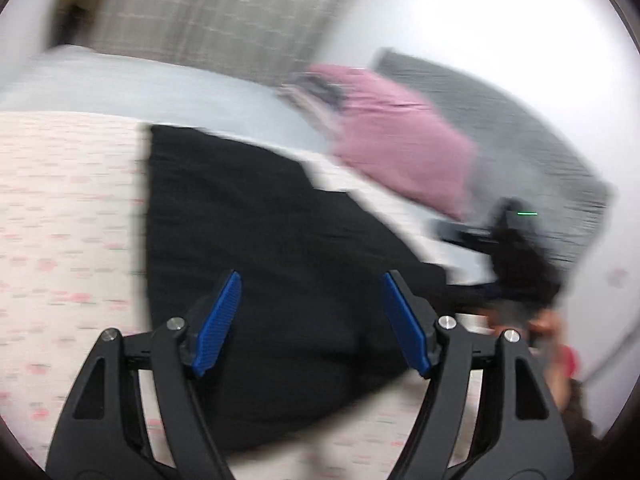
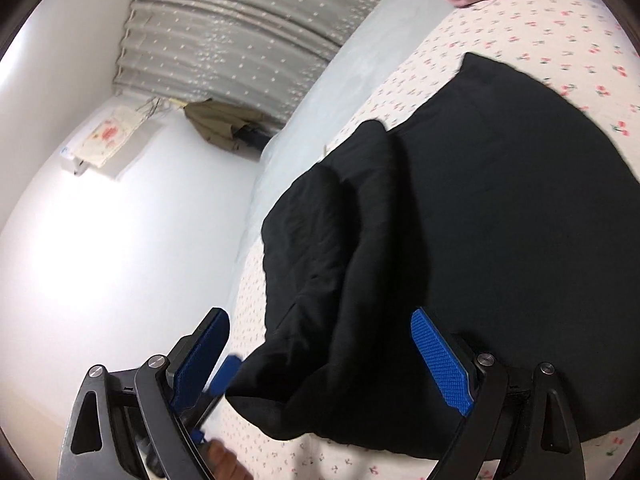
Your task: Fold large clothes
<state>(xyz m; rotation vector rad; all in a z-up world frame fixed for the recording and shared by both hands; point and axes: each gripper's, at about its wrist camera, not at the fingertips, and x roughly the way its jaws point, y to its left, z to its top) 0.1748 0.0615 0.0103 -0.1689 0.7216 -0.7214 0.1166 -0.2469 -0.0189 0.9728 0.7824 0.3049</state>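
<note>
Black garment (image 2: 500, 216) on cherry-print bedsheet (image 2: 532, 28), grey curtain (image 2: 240, 32) behind; both grippers' fingers (image 1: 218, 322) wide, empty.

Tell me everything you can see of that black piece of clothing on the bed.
The black garment looks like soft, matte cloth with no visible print. It lies spread on the cherry-print sheet, one side bunched into thick folds near the bed's edge. Both pairs of tongs stand open around it, pads apparently clear of the cloth.

No text, label, brand or number can be read anywhere.
</note>
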